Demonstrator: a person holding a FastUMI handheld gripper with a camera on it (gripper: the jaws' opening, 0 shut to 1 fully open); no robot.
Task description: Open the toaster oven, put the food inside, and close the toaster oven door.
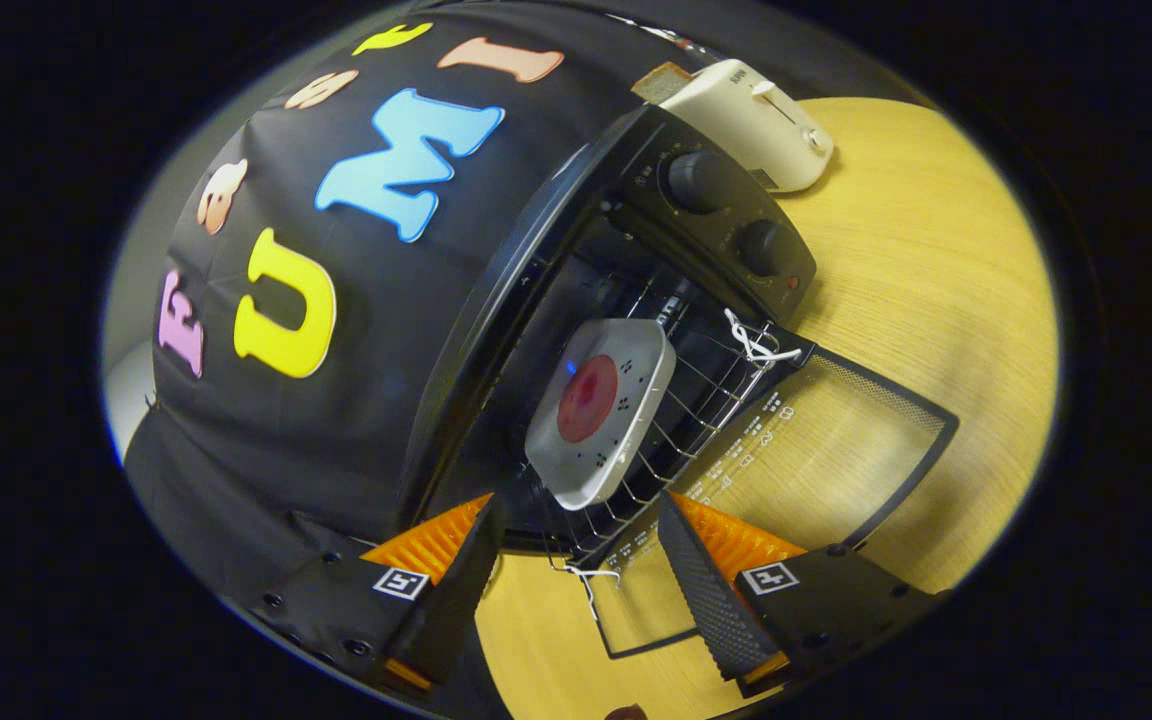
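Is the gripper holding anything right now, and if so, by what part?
Nothing is held. The gripper is open with nothing between its fingers; the white plate with the red food sits beyond them on the wire rack of the open toaster oven.

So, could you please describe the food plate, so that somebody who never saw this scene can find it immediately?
Start at the black toaster oven on the wooden table; its glass door lies open. On the wire rack inside sits a white square plate with rounded corners, just ahead of the open gripper. It alone carries a round red food, unlike the cream toaster beyond the oven.
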